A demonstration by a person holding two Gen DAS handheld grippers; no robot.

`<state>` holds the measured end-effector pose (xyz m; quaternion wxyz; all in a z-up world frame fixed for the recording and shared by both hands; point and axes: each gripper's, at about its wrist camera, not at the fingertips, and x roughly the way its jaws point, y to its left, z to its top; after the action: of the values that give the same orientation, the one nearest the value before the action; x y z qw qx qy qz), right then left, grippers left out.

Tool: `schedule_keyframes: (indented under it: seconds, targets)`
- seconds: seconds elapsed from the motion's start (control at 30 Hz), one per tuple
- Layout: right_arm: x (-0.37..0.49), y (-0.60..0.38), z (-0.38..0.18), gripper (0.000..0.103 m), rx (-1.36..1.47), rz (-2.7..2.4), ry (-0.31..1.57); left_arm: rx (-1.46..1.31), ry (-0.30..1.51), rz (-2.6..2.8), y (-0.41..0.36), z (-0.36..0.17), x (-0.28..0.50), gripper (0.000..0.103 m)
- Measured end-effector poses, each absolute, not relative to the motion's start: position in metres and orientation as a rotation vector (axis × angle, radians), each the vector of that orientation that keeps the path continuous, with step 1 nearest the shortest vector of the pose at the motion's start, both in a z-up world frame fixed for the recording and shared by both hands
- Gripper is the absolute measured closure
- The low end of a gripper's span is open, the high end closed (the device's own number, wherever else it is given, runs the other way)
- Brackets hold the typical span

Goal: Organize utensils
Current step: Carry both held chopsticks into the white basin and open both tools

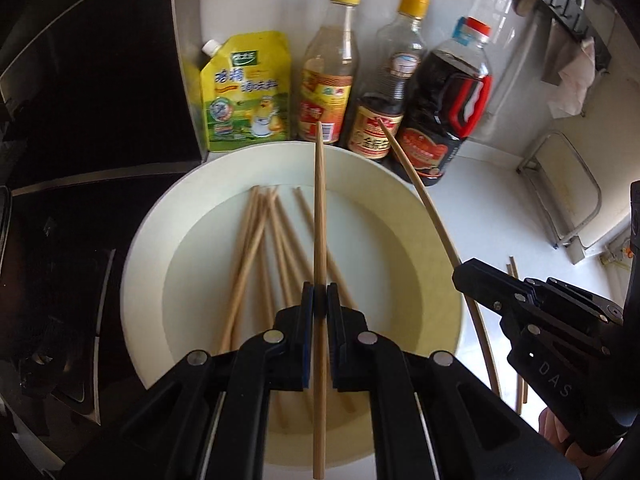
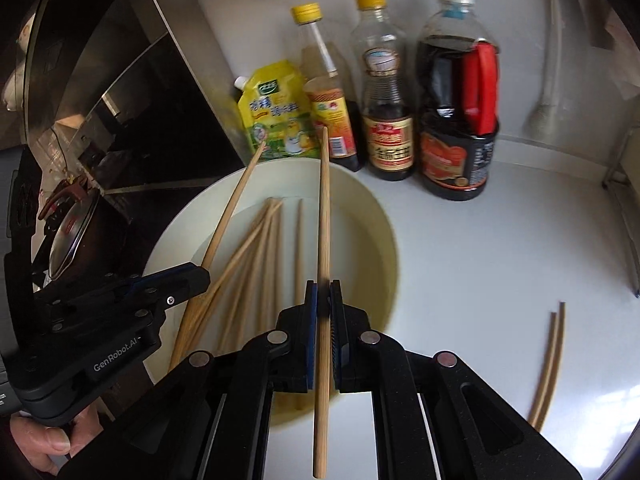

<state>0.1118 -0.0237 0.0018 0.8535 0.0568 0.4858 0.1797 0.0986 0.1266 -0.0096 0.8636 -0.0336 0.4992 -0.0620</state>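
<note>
Chopsticks, one apiece, stand clamped in the left gripper (image 1: pixel 320 300) and right gripper (image 2: pixel 323 298), above the white basin (image 1: pixel 140 264) of loose chopsticks (image 1: pixel 256 240)

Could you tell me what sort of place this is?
Most likely a home kitchen counter: sauce bottles and a seasoning pouch line the wall, a lidded pot sits at the left, and chopsticks lie in a white bowl.

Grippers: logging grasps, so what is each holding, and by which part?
Each is shut on one chopstick, mid-length: left gripper on left chopstick, right gripper on right chopstick.
</note>
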Motion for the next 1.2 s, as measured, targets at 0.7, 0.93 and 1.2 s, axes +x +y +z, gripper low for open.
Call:
schedule_keyframes:
  seconds: [0.7, 0.93, 1.2]
  targets:
    - [0.148, 0.020, -0.059, 0.096, 0.102, 0.317, 1.214, -0.105, 1.167, -0.108, 0.171, -0.064, 0.134, 0.080]
    - [0.143, 0.015, -0.049, 0.096, 0.105, 0.316, 1.186, -0.114, 1.142, -0.088, 0.179, -0.053, 0.131, 0.070]
    - [0.128, 0.006, -0.034, 0.096, 0.111, 0.311, 1.158, -0.106, 1.131, -0.089, 0.179, -0.043, 0.117, 0.067]
